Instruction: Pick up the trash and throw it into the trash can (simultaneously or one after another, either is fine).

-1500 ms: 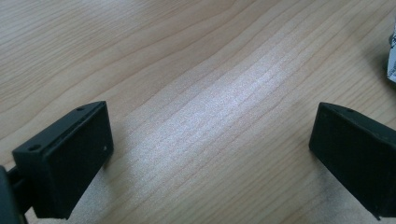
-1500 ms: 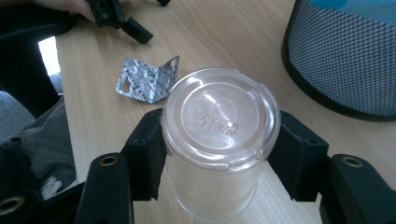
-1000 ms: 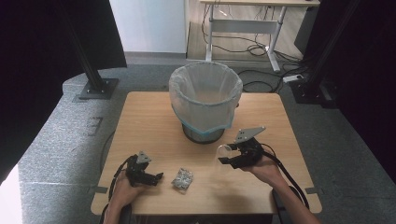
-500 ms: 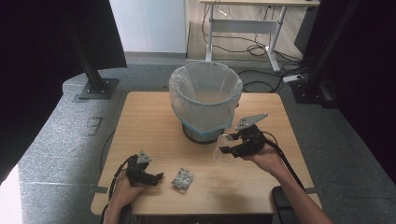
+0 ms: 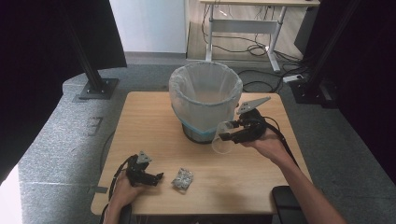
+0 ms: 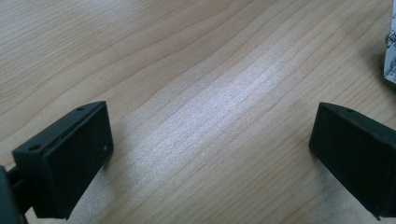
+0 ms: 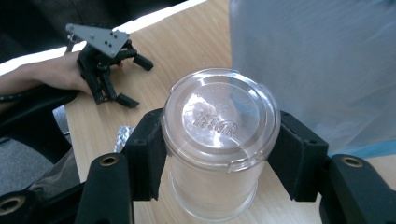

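Right of the table's middle, just near-right of the bin: a clear plastic cup [image 5: 223,140] held off the table, lying roughly level with its mouth toward the left; in the right gripper view the cup [image 7: 219,140] sits base toward the camera, embossed lettering on the base, both black pads pressed to its sides; the right gripper [image 5: 229,131] is thus closed on the cup, jaws spread to the cup's width, the person's right hand [image 5: 264,140] behind it, cable trailing toward the near right; the bin [image 5: 205,100] stands at the table's far middle, lined with a pale translucent bag, a blue band low on its wall; a crumpled foil wrapper [image 5: 182,178] lies near the table's near edge, left of middle, just right of the left gripper [image 5: 156,177]; that gripper rests low on the wooden table [image 5: 149,126], jaws wide apart with bare wood between them, holding nothing; the wrapper's edge [image 6: 390,56] shows at far right in the left gripper view.
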Demonstrator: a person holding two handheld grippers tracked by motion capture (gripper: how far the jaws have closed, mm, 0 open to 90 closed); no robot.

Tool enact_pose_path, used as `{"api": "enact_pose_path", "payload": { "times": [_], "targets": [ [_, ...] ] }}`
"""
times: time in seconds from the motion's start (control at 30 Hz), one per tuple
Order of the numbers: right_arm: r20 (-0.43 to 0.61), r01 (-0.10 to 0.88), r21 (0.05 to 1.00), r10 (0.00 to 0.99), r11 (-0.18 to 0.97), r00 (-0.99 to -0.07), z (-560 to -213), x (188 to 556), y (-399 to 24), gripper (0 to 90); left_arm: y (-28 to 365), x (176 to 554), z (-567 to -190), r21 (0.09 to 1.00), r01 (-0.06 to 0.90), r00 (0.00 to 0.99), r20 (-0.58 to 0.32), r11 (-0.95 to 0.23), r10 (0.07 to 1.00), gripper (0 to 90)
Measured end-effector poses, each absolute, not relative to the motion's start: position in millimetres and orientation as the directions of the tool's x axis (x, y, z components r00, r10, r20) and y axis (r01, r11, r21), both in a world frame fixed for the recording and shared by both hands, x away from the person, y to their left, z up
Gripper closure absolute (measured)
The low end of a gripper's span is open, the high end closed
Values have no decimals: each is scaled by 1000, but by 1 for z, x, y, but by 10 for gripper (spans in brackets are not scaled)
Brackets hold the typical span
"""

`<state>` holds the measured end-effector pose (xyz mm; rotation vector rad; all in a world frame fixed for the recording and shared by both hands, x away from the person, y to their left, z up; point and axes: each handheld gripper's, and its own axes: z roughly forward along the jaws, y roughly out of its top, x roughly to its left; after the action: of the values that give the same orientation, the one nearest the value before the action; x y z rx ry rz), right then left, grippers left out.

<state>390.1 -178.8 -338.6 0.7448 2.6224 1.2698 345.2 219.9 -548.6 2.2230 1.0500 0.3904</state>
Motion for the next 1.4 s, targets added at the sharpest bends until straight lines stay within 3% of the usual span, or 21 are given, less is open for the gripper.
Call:
{"api": "enact_pose_path", "payload": {
  "times": [1.4],
  "targets": [
    [86, 387, 784, 532, 486, -842, -226, 434, -173, 413, 219, 346, -549, 660, 574, 646, -2, -485, 763, 0]
  ]
}}
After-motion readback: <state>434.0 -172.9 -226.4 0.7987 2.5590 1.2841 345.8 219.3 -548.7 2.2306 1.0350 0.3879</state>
